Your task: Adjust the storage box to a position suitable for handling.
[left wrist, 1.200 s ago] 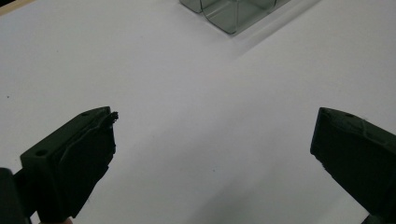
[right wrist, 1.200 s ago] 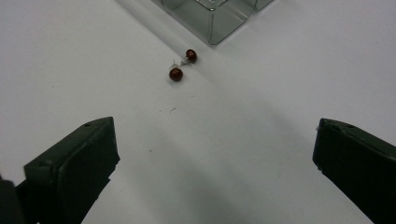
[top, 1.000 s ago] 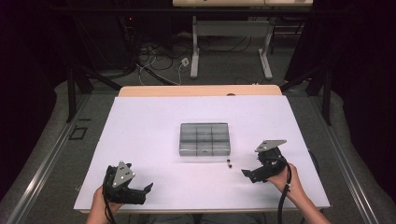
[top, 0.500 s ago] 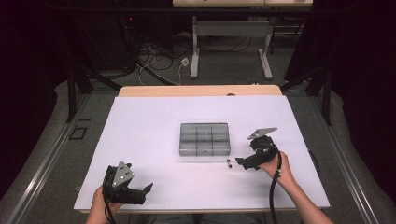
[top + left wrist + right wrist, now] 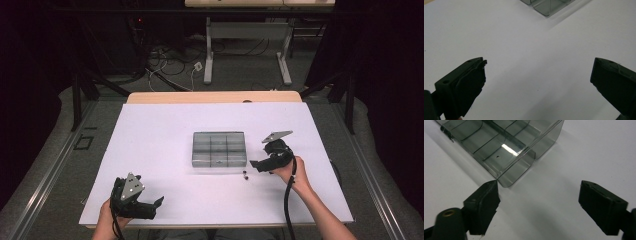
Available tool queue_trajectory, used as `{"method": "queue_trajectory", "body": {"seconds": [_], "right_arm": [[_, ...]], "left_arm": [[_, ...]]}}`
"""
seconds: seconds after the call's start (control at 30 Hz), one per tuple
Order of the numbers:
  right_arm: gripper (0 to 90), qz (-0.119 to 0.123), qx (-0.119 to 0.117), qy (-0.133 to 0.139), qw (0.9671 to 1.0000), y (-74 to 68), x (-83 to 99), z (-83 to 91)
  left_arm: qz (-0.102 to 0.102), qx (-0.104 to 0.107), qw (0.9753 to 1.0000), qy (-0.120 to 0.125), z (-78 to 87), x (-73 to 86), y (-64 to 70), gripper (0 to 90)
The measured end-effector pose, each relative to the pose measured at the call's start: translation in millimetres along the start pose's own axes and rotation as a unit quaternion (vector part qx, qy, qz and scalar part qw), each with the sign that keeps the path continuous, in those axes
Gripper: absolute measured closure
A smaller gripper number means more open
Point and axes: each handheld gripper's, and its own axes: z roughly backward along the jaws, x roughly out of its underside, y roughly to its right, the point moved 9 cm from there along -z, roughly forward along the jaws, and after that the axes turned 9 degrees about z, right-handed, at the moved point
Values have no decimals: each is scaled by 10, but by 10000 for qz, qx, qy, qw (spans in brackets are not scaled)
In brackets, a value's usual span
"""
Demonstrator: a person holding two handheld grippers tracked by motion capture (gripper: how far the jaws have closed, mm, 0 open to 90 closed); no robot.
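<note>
Beside the smoky clear-plastic compartment tray (image 5: 506, 147), the right gripper (image 5: 256, 165), jaws spread and empty, could nudge the tray's corner if it drifts sideways.

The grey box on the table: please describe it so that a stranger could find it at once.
On the white table, look at the middle, just left of the right gripper. The grey box is a clear, smoky tray split into small compartments. Beside it lie only two tiny dark bits.

no readable text, label, brand, number or sign on anything in these views
</note>
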Motion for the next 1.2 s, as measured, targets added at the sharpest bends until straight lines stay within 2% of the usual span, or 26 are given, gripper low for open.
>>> {"method": "queue_trajectory", "body": {"seconds": [0.03, 0.07, 0.1, 0.13, 0.17, 0.2, 0.23, 0.27, 0.3, 0.33, 0.37, 0.43, 0.73, 0.8, 0.9, 1.0, 1.1, 1.2], "right_arm": [[272, -5, 51, -84, 10000, 13, 4, 4], [312, -21, 123, -51, 9999, 35, -20, -10], [424, -55, 159, -49, 9998, 65, -40, -27], [460, -68, 201, -38, 9998, 80, -49, -34], [535, -130, 222, -36, 9997, 87, -59, -42], [597, -87, 269, -3, 9996, 111, -71, -45], [635, -178, 237, -9, 9996, 105, -78, -54], [635, -178, 237, -9, 9996, 105, -78, -54], [759, -203, 299, -2, 9993, 134, -96, -70], [759, -203, 299, -2, 9993, 134, -96, -70], [845, -204, 337, 39, 9992, 154, -112, -93], [885, -272, 323, 15, 9991, 153, -119, -117], [900, -252, 313, -68, 9992, 157, -167, -254], [900, -323, 273, -44, 9991, 144, -182, -300], [900, -196, 334, -92, 9992, 133, -193, -341], [900, -255, 352, -69, 9990, 112, -209, -343], [900, -175, 266, -121, 9994, 51, -202, -386], [900, -143, 293, -156, 9993, 34, -200, -396]], "left_arm": [[18, 11, 10000, -1, -1, 2, 3, 2], [18, 10, 10000, -3, -2, 2, 3, 2], [17, 21, 10000, -12, -2, 4, 5, 2], [17, 21, 10000, -12, -2, 4, 5, 2], [28, 27, 10000, -4, -5, 4, 8, 2], [29, 23, 10000, -11, -5, 5, 8, 2], [20, 10, 10000, -18, -5, 5, 4, 2], [20, 10, 10000, -18, -5, 5, 4, 2], [-25, 6, 10000, -25, -4, 6, -1, 2], [-25, 6, 10000, -25, -4, 6, -1, 2], [-19, 4, 10000, -19, -5, 4, 1, 2], [-20, -2, 10000, -23, -6, 4, 1, 2], [13, 7, 10000, -3, -7, 4, 3, 2], [-8, 21, 10000, -40, -4, 10, 2, 2], [-5, 20, 10000, -24, -5, 10, 2, 2], [-12, 3, 10000, -24, -5, 11, -5, 2], [-3, 0, 10000, -10, -2, 7, 3, 2], [-32, -13, 10000, -9, -1, 6, -3, 2]]}}
